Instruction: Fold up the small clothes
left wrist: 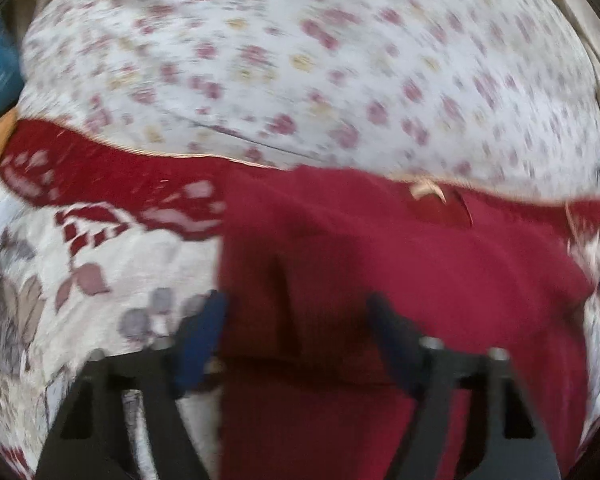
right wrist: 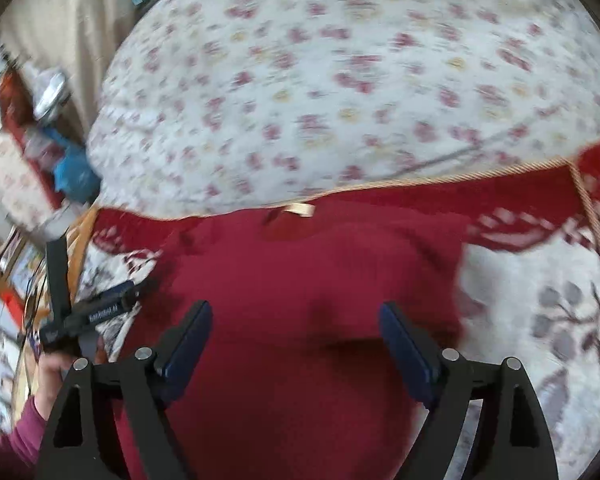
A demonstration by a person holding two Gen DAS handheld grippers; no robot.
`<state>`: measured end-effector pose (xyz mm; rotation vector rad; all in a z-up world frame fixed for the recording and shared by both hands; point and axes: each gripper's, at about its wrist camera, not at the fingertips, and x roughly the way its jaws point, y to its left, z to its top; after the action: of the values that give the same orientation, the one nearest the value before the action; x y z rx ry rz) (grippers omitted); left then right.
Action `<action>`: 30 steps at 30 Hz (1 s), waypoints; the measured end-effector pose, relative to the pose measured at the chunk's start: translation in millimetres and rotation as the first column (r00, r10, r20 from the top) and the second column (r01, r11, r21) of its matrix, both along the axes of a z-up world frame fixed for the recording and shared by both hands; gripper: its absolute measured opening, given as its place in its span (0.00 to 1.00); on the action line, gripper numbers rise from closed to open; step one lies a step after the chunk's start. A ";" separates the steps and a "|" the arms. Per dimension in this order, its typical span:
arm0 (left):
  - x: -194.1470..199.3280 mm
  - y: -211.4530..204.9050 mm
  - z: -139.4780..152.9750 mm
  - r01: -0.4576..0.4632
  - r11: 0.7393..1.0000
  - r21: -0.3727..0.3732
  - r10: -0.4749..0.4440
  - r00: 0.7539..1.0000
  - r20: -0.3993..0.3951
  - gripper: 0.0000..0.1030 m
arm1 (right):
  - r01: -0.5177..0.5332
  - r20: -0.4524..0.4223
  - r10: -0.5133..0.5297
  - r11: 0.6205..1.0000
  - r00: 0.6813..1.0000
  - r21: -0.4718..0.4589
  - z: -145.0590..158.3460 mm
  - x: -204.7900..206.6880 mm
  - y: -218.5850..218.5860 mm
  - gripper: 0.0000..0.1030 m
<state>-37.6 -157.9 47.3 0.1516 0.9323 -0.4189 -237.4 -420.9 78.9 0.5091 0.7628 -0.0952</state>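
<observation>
A dark red knit garment (left wrist: 380, 264) lies flat on a patterned cushion, with a beige neck label (left wrist: 426, 190) at its far edge. It also shows in the right wrist view (right wrist: 300, 280), with the label (right wrist: 298, 210) at its far edge. My left gripper (left wrist: 296, 312) is open and empty, just above the garment's left side. My right gripper (right wrist: 296, 320) is open and empty above the garment's middle. The left gripper (right wrist: 100, 308) shows at the left of the right wrist view, held in a hand. Both views are blurred.
The cushion (right wrist: 540, 320) has a red border, beige cord trim and grey leaf prints. Behind it lies white bedding with pink flowers (left wrist: 300, 60). A curtain (right wrist: 60, 20) and blue clutter (right wrist: 74, 172) are at far left.
</observation>
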 end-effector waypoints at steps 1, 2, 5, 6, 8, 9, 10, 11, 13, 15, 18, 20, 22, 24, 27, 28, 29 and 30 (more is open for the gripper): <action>-0.7 -6.7 -3.0 0.004 0.999 0.038 -0.004 1.000 0.015 0.45 | 0.019 -0.013 -0.019 1.000 1.000 0.003 -3.2 -3.9 -7.8 0.86; -0.6 -9.7 -3.3 -0.004 0.998 0.057 0.003 1.000 0.029 0.28 | 0.040 -0.025 -0.040 0.999 0.999 0.002 -6.3 -6.2 -14.0 0.86; 3.4 3.4 15.0 -0.029 0.999 -0.039 0.030 0.999 0.027 0.11 | 0.102 -0.044 -0.102 0.995 0.994 -0.002 -11.5 -11.2 -30.8 0.86; 6.3 11.0 27.0 -0.026 0.995 -0.094 0.030 0.999 0.032 0.10 | 0.120 -0.050 -0.120 0.993 0.991 -0.009 -12.7 -11.6 -35.2 0.86; 10.6 19.1 39.8 -0.034 0.992 -0.124 0.042 0.997 0.062 0.00 | 0.153 -0.072 -0.155 0.988 0.985 -0.024 -16.4 -7.6 -45.9 0.86; 13.7 22.5 44.0 -0.048 0.991 -0.121 0.058 0.995 0.079 0.00 | 0.162 -0.085 -0.164 0.986 0.983 -0.027 -18.9 -3.3 -50.1 0.86; 18.0 28.3 44.3 -0.067 0.990 -0.123 0.077 0.994 0.077 0.00 | 0.172 -0.105 -0.174 0.985 0.979 -0.026 -22.8 2.5 -54.7 0.86; 21.9 32.5 42.5 -0.079 0.988 -0.129 0.088 0.994 0.064 0.00 | 0.189 -0.130 -0.189 0.982 0.973 -0.016 -28.6 10.0 -60.5 0.86; 30.4 41.8 34.9 -0.117 0.984 -0.135 0.122 0.992 0.027 0.00 | 0.206 -0.141 -0.201 0.978 0.969 0.025 -36.5 17.9 -67.4 0.86; 36.0 44.8 27.4 -0.129 0.984 -0.124 0.129 0.992 -0.007 0.00 | 0.231 -0.163 -0.218 0.971 0.962 0.066 -44.1 26.6 -74.4 0.86; 38.6 46.0 22.7 -0.115 0.981 -0.155 0.105 0.992 -0.071 0.10 | 0.254 -0.154 -0.241 0.965 0.958 0.064 -43.1 26.8 -73.5 0.86; 34.5 45.4 22.7 -0.108 0.981 -0.158 0.097 0.992 -0.078 0.59 | 0.228 -0.151 -0.215 0.971 0.965 0.075 -42.6 25.6 -68.9 0.86; 27.8 42.9 26.9 -0.095 0.979 -0.179 0.087 0.995 -0.055 0.64 | 0.217 -0.154 -0.205 0.974 0.967 0.071 -41.9 23.9 -64.9 0.86; 24.5 35.4 30.1 -0.065 0.981 -0.182 0.059 0.997 -0.041 0.64 | 0.207 -0.150 -0.195 0.976 0.969 0.072 -40.7 21.5 -62.4 0.86; 22.8 19.3 23.8 -0.048 0.992 -0.117 0.045 0.999 -0.028 0.63 | 0.205 -0.147 -0.190 0.975 0.971 0.089 -40.3 19.2 -60.7 0.87; 23.1 13.0 18.2 -0.030 0.994 -0.107 0.026 0.999 -0.045 0.51 | 0.201 -0.145 -0.187 0.975 0.972 0.096 -39.8 18.8 -59.9 0.87; 23.5 7.3 12.6 -0.015 0.995 -0.096 0.008 0.998 -0.065 0.34 | 0.197 -0.140 -0.182 0.975 0.973 0.099 -38.6 17.9 -59.1 0.87; 22.8 0.1 5.9 0.000 0.998 -0.065 -0.006 0.997 -0.082 0.28 | 0.193 -0.135 -0.179 0.976 0.974 0.099 -37.2 17.2 -58.6 0.87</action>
<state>-14.8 -157.8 53.2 0.0772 0.9979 -0.4603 -220.1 -479.6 41.7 0.6859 0.8451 -0.2628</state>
